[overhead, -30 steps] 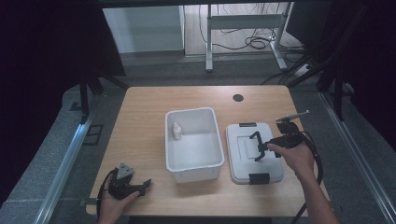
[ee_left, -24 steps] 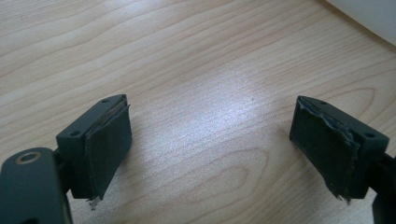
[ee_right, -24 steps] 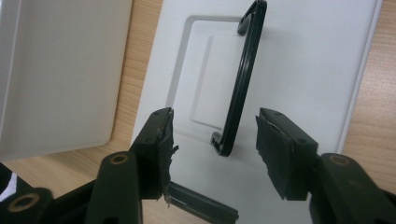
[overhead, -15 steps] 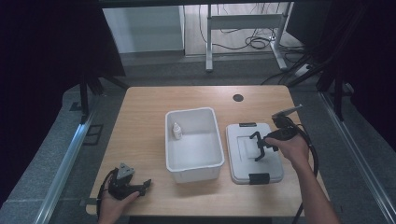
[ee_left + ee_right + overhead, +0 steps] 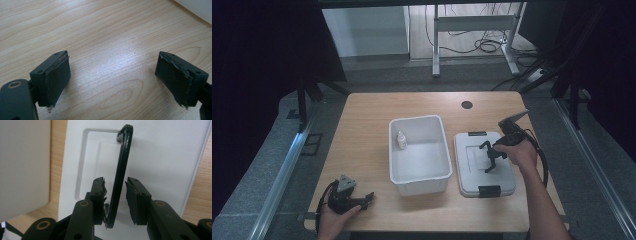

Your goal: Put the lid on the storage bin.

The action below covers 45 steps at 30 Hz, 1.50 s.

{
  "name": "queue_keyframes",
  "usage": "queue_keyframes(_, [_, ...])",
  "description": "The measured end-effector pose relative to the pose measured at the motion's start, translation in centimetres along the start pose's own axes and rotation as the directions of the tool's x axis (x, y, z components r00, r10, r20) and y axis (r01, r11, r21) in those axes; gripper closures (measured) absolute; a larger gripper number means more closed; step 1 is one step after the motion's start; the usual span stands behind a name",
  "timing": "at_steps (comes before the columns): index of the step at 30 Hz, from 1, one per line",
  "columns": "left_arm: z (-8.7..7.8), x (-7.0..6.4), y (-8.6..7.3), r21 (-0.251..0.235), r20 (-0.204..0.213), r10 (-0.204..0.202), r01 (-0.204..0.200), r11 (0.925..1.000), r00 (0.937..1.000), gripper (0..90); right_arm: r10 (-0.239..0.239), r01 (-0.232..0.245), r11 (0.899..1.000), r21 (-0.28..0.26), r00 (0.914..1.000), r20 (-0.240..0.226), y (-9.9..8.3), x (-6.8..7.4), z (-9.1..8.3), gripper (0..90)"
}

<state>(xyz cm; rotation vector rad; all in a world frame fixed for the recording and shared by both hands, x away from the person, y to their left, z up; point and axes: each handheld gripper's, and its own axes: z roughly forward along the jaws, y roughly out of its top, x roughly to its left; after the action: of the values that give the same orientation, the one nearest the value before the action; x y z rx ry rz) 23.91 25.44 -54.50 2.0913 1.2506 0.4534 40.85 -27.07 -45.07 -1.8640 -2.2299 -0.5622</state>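
Two black jaws of the right gripper (image 5: pixel 115 195) stand narrowly apart on either side of a thin black hinged handle (image 5: pixel 119 175). The left pad touches the handle's raised bar, and a small gap remains at the right pad. The handle is tilted up from the recessed centre of a flat white rectangular plastic lid (image 5: pixel 160 152), which lies on the light wooden worktop (image 5: pixel 362 130).

In the high view the right gripper (image 5: pixel 490 155) hovers over the lid (image 5: pixel 472 175) from its 3 o'clock side, held in the person's right hand (image 5: pixel 518 152). At the lid's 9 o'clock, just beside it, sits an open white rectangular plastic bin (image 5: pixel 418 172). A small white bottle (image 5: pixel 401 140) stands inside the bin near its 10 o'clock corner.

The left gripper (image 5: pixel 362 201) rests low at the worktop's 7 o'clock corner in the left hand (image 5: pixel 332 220), well apart from the bin. Its jaws are spread wide over bare wood, with nothing between the left gripper's pads (image 5: pixel 57 75).
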Motion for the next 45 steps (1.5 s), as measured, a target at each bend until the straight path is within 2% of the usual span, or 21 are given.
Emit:
queue_keyframes(9, [0.0,0.0,0.0,-0.001,0.001,0.001,-0.001,1.0000,1.0000,12.7,0.030,-0.029,0.999,0.023,0.9995,-0.012,-0.1,-0.4,1.5,81.8])
queue_keyframes(14, [0.0,0.0,0.0,0.000,0.002,0.001,-0.001,1.0000,1.0000,12.7,0.027,-0.027,1.000,0.005,0.9996,0.000,-0.1,-0.2,1.4,84.0])
queue_keyframes(20, [0.0,0.0,0.0,0.000,0.003,0.003,-0.003,1.0000,1.0000,12.7,0.045,-0.045,0.999,-0.012,0.9989,0.009,-0.1,0.0,1.3,85.0])
queue_keyframes(23, [0.0,0.0,0.0,0.000,0.004,0.003,-0.003,1.0000,1.0000,12.6,0.064,-0.064,0.998,-0.027,0.9980,0.001,-0.2,0.1,0.9,85.1])
queue_keyframes(28, [0.0,0.0,0.0,0.000,0.005,0.004,-0.004,1.0000,1.0000,12.5,0.086,-0.088,0.994,-0.060,0.9954,-0.043,-0.3,0.0,-0.1,85.1])
queue_keyframes(45, [0.0,0.0,0.0,0.000,0.005,0.005,-0.005,1.0000,1.0000,12.6,0.072,-0.074,0.991,-0.113,0.9970,-0.029,0.0,1.6,-4.1,85.0])
